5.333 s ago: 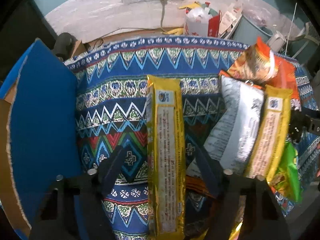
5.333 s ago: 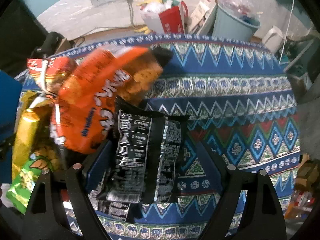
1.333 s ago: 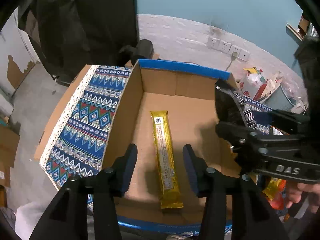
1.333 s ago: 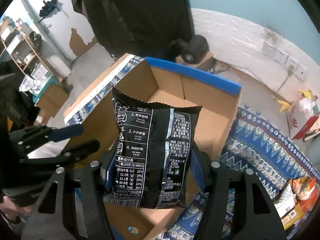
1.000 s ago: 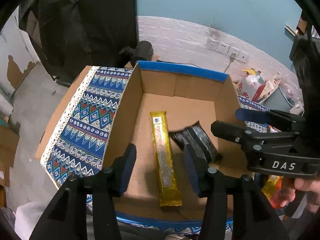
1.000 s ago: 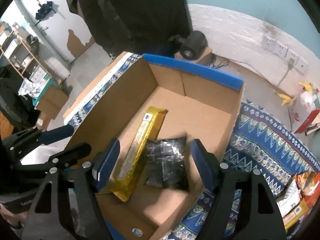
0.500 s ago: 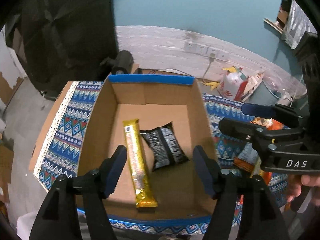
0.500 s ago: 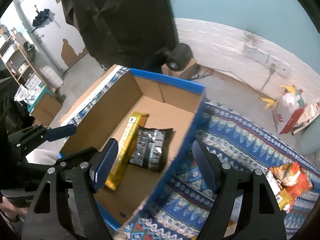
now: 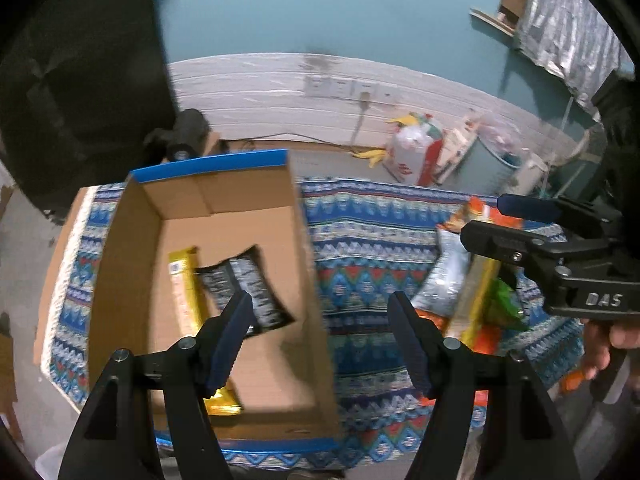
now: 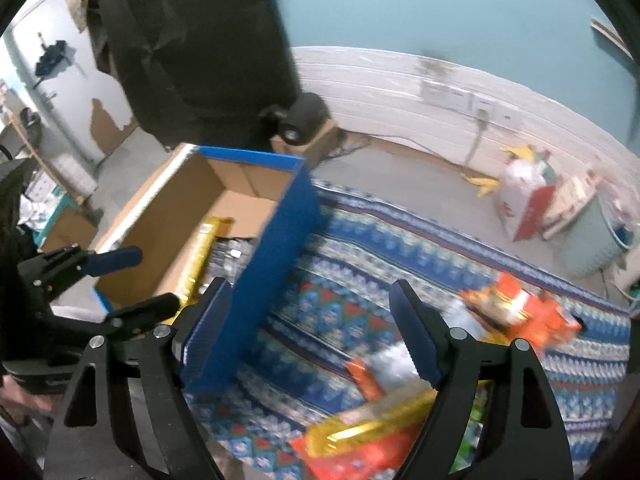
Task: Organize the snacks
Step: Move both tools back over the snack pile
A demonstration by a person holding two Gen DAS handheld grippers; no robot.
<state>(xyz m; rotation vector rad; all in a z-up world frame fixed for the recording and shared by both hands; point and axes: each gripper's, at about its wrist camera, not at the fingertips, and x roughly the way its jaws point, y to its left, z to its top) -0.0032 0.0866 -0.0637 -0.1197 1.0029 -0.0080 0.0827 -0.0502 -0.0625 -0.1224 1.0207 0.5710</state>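
A cardboard box (image 9: 132,248) with blue outer walls stands on the left of the patterned cloth (image 9: 368,236). Inside lie a long gold packet (image 9: 182,288) and a black snack bag (image 9: 240,284). The box also shows in the right wrist view (image 10: 280,248). My left gripper (image 9: 324,320) is open and empty, high above the box's right wall. My right gripper (image 10: 308,312) is open and empty, above the cloth beside the box; it shows in the left wrist view (image 9: 520,224). A pile of snack packets (image 9: 468,284) lies on the right, with orange, silver, gold and green bags (image 10: 384,412).
A white wall with sockets (image 9: 344,88) runs behind the table. A red and white bag (image 9: 412,156) and a grey bin (image 9: 492,160) stand on the floor at the back right. A black camera-like object (image 10: 300,120) sits behind the box.
The right gripper let go of the black bag, which now lies in the box beside the gold packet. Both grippers have swung right, away from the box and toward the snack pile.
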